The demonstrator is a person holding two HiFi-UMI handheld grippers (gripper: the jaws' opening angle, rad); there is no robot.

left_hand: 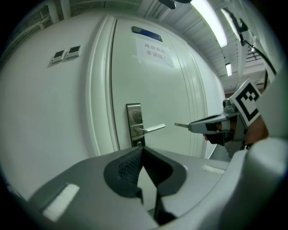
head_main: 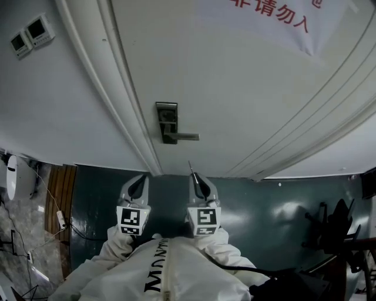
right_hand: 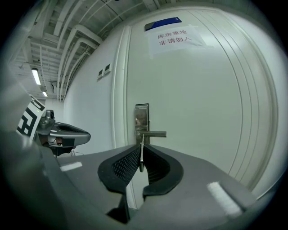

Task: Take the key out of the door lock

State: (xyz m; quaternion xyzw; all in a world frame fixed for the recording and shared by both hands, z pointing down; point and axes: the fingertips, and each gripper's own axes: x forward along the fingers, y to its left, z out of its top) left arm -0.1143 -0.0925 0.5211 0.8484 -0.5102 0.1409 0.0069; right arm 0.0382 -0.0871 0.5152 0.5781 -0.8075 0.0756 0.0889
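Key (head_main: 190,166) in the right tool (head_main: 197,180), left tool (head_main: 138,184) beside it, door lock (head_main: 167,122) ahead, apart

White door (head_main: 235,88) carries metal lock plate (head_main: 167,116), lever handle (head_main: 185,137), paper notice (head_main: 282,17) with red print.

Mostly paint, bare metal and matt plastic here

The door (head_main: 235,88) is smooth white paint with a soft sheen. The lock plate (head_main: 167,120) and lever handle (head_main: 187,137) are shiny, mirror-ish metal, and the key (right_hand: 141,155) is thin bare metal. The left tongs (left_hand: 143,152) and right tongs (right_hand: 140,148) are matt grey plastic with black cross-hatched pads (right_hand: 123,164). There's a paper notice (right_hand: 175,39) at 12 o'clock on the door, a glossy dark floor (head_main: 282,206) at 6, and white cloth sleeves (head_main: 117,250).
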